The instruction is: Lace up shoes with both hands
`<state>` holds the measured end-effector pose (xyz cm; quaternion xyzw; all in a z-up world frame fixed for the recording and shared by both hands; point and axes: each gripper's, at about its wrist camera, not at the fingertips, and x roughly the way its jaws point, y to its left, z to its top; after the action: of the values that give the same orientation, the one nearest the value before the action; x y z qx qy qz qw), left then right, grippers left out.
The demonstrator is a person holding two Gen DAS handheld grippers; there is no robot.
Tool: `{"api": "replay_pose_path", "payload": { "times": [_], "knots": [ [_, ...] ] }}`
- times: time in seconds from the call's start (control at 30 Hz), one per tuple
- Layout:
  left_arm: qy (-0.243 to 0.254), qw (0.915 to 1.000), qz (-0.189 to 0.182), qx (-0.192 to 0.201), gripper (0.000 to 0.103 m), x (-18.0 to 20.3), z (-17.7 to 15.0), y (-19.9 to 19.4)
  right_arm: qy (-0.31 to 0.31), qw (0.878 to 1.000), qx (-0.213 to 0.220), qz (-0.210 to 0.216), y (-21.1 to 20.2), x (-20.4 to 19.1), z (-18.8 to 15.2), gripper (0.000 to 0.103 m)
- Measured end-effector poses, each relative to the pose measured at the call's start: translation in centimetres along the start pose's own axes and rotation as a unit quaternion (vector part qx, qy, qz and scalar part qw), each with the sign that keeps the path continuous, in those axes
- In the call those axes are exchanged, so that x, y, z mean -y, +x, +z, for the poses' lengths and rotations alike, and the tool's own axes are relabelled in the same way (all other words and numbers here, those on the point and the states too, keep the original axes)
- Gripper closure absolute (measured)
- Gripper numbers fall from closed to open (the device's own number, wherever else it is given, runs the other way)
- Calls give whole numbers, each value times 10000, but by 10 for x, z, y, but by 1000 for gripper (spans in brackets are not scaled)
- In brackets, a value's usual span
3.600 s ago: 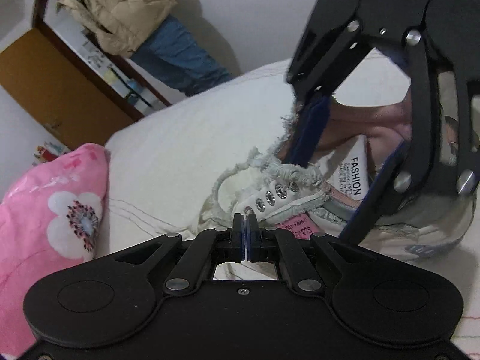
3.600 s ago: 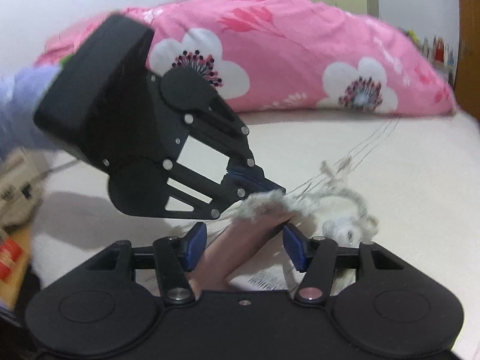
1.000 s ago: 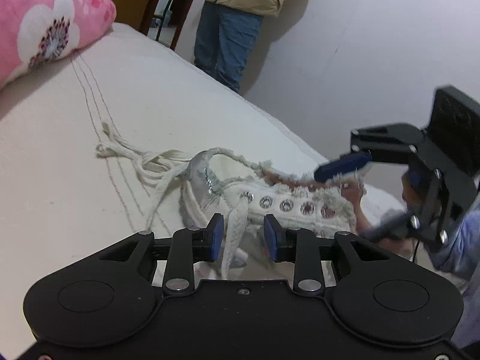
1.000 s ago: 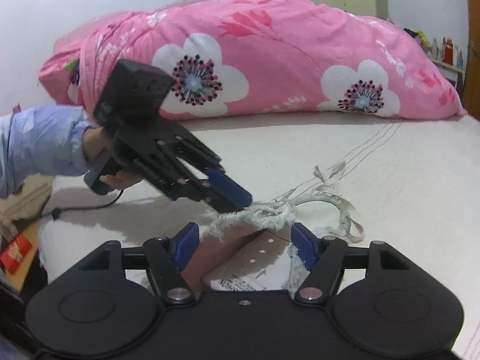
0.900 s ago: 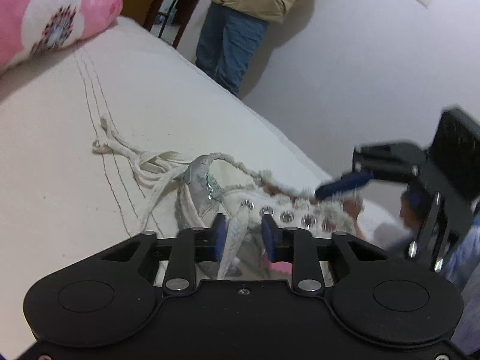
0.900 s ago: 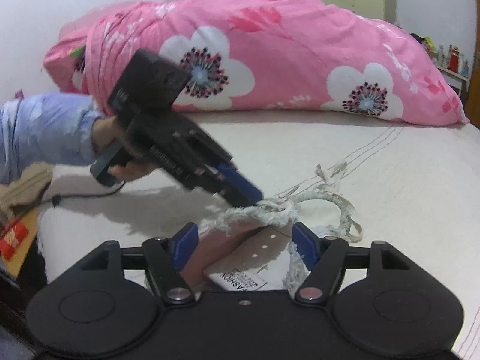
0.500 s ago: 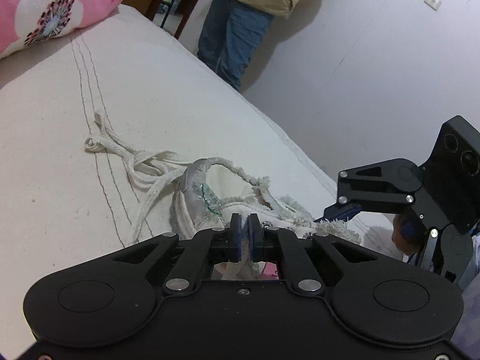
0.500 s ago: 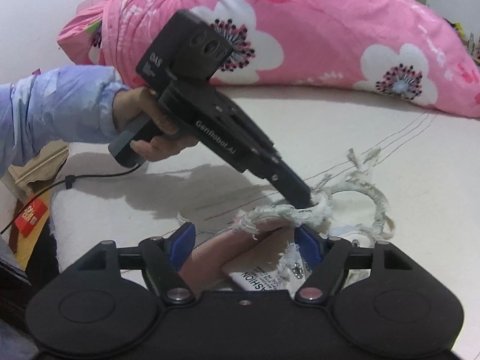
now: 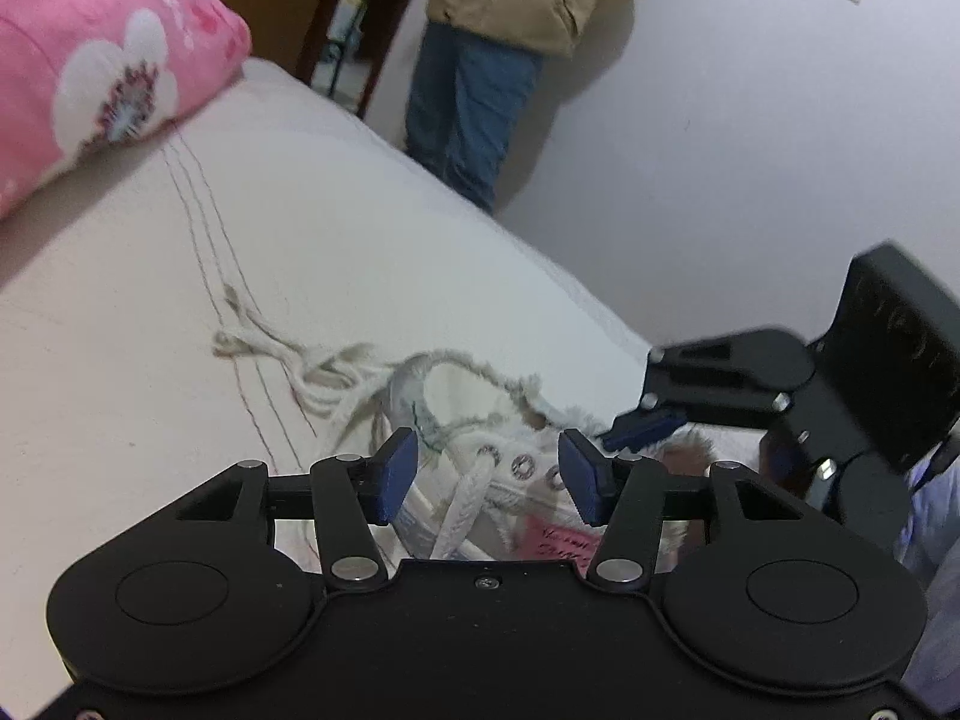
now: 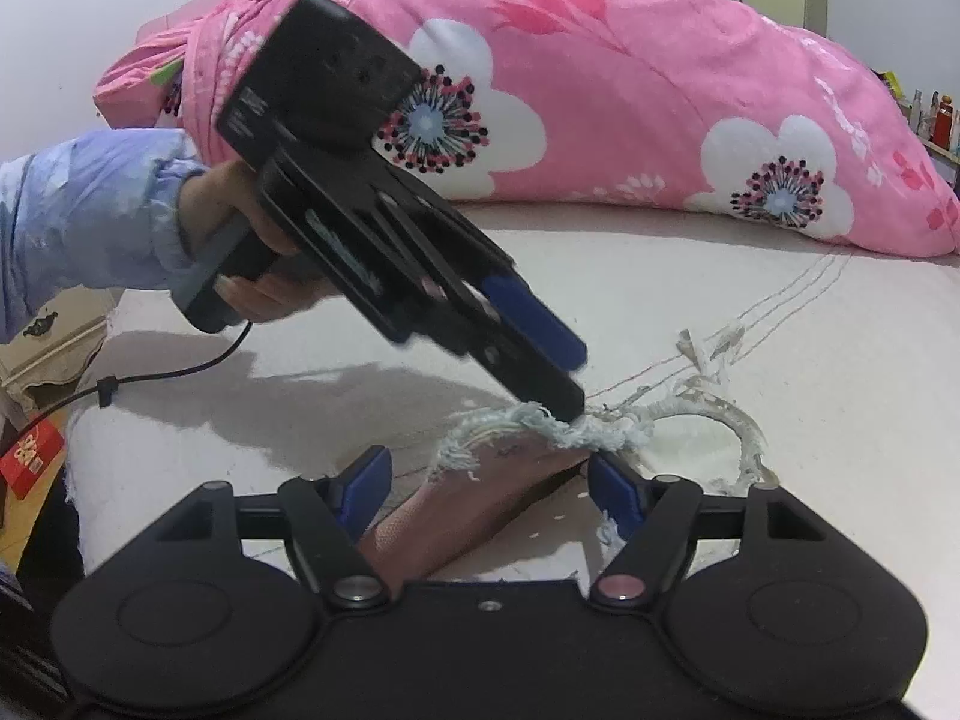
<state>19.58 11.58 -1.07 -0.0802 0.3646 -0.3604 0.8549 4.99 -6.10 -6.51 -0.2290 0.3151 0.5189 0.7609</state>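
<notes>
The shoe lies on its side on the white bed, right under both my tools. My left gripper is spread wide, its blue pads either side of the eyelet row, with one strand of lace running up between them but not pinched. My right gripper is also spread, sitting over the shoe's opening with the pinkish lining between its fingers; it holds nothing.

The shoe looks light and floppy: soft canvas with a frayed, fuzzy collar that would crumple under any push. I would steady it by the firmer edge near the metal eyelets, not by the fringe, which would only tear or slide out.

The lace is a flat, soft cotton cord, limp and a bit fluffy. The rest of it trails away in a loose tangle on the bed beyond the toe end. It will not push through a hole on its own stiffness, so I judge the grip belongs close to the tip, where it is tightest. From here I cannot tell whether the tip has a hard end or is frayed; the tangle is blurred.

A pink flowered quilt lies well behind, and someone in jeans stands by the wall.
</notes>
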Motion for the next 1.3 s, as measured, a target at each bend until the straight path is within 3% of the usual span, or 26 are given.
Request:
{"api": "replay_pose_path", "payload": {
  "times": [0.07, 0.2, 0.27, 0.33, 0.43, 0.6, 0.7, 0.8, 0.83, 0.93, 1.03, 1.17, 1.3],
  "knots": [
    [7, 10000, -7, -17, 52, 10, 3, -5, -74, 9999, 73, 21, -2, -6, 1, 32],
    [620, 9956, 474, -519, 53, 53, 5, 5, -235, 9996, 133, 50, -3, -15, 5, 32],
    [740, 9938, 501, -663, 53, 61, 4, 9, -285, 9995, 152, 24, -1, -17, 6, 32],
    [1077, 9861, 916, -878, 55, 75, 0, 18, -275, 9995, 175, 45, 0, -17, 7, 32],
    [1184, 9828, 993, -1010, 74, 79, -4, 24, -276, 9994, 185, 78, 3, -18, 9, 32],
    [1180, 9831, 975, -1005, 81, 76, -8, 21, -409, 9990, 163, 4, 0, -19, 6, 33],
    [986, 9869, 889, -912, 82, 70, -10, 17, -445, 9987, 108, -240, -18, -14, 1, 33],
    [843, 9897, 827, -808, 83, 68, -14, 12, -672, 9916, 164, -1089, -40, -7, 4, 33],
    [806, 9904, 824, -764, 83, 67, -15, 12, -743, 9881, 170, -1336, -44, -5, 6, 35],
    [774, 9913, 837, -652, 83, 69, -17, 10, -878, 9830, 1, -1612, -34, 4, 18, 54],
    [710, 9924, 853, -523, 85, 68, -22, 7, -1044, 9830, -444, -1447, -5, 6, 21, 79],
    [544, 9943, 819, -412, 86, 63, -25, 3, -1691, 9737, -653, -1379, 20, -7, 15, 83],
    [431, 9956, 774, -303, 86, 61, -28, 1, -1574, 9772, -1015, -1004, 36, -9, 19, 85]
  ]
}}
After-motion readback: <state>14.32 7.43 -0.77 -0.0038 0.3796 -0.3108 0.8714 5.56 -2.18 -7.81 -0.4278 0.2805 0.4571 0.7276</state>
